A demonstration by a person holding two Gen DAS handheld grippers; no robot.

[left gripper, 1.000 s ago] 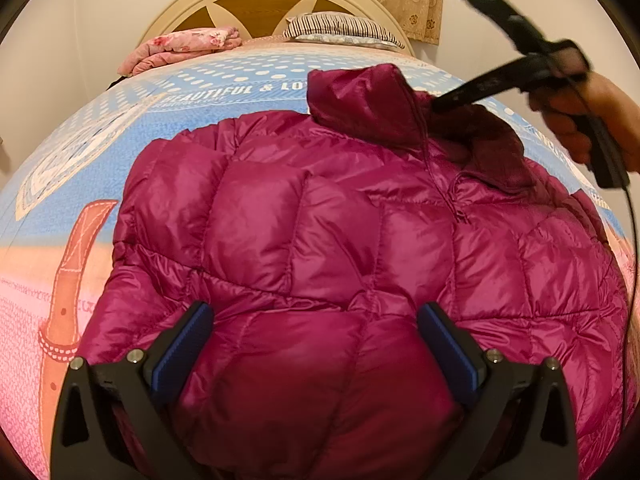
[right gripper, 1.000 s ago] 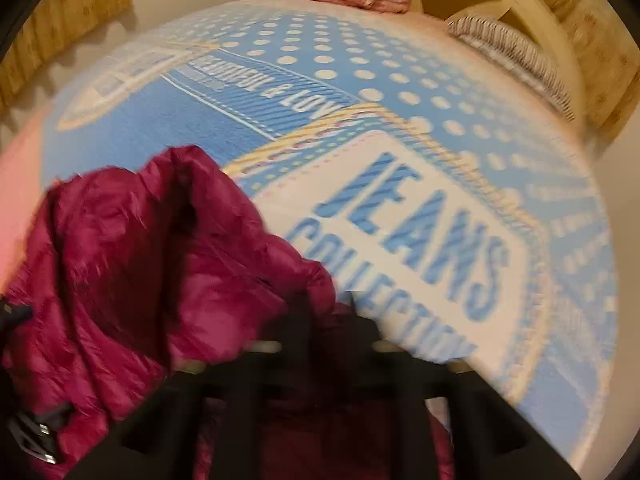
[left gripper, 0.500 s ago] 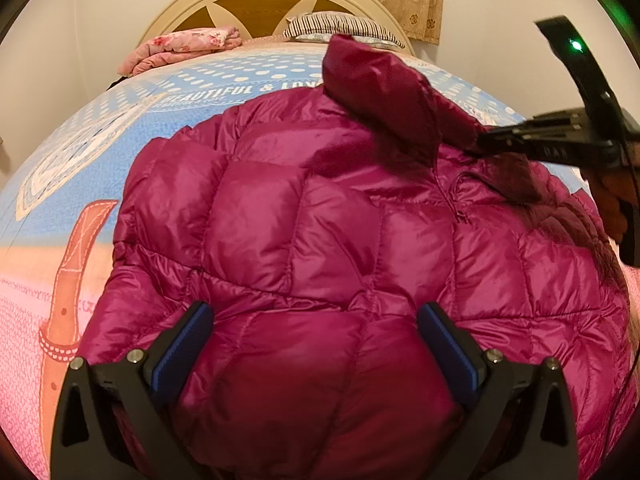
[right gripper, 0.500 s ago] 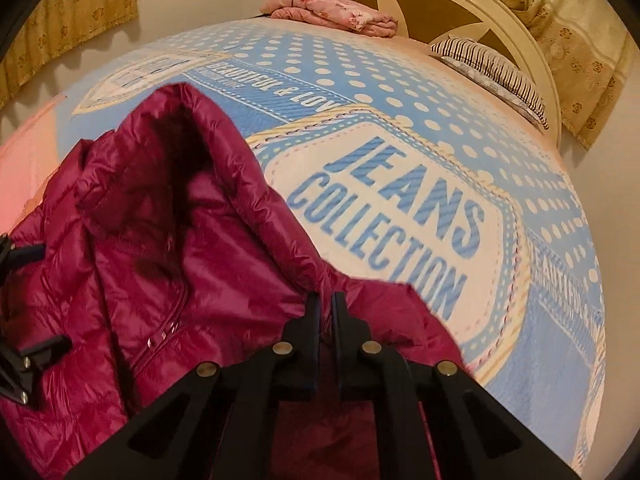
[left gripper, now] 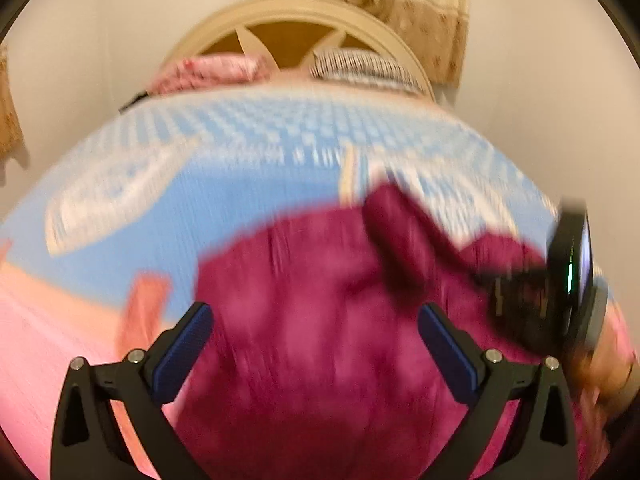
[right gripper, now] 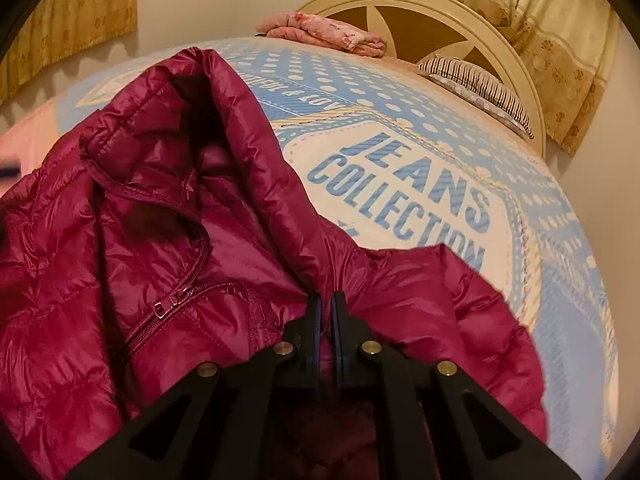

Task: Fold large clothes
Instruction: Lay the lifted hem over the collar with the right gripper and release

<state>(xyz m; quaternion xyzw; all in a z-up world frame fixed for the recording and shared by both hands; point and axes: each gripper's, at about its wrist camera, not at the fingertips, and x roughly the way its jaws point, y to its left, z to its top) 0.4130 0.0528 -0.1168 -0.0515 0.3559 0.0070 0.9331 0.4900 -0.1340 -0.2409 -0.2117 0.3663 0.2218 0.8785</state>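
Note:
A magenta quilted down jacket (right gripper: 152, 240) lies on the bed, its collar standing up and its zipper showing. My right gripper (right gripper: 326, 308) is shut on the jacket's shoulder edge beside the collar and holds it lifted. In the blurred left wrist view the jacket (left gripper: 320, 340) fills the lower middle. My left gripper (left gripper: 316, 344) is open and empty above the jacket's body, its blue pads wide apart. The right gripper (left gripper: 532, 292) shows there at the right edge, by the raised collar.
The blue and pink bedspread (right gripper: 420, 184) printed "JEANS COLLECTION" covers the bed. A folded pink floral blanket (right gripper: 324, 34) and a striped pillow (right gripper: 476, 88) lie by the cream headboard (right gripper: 460, 16). Curtains hang on both sides.
My left gripper has pulled back fast from the jacket, so its view is blurred and more bedspread shows. My right gripper has drawn the collar and shoulder further back toward me.

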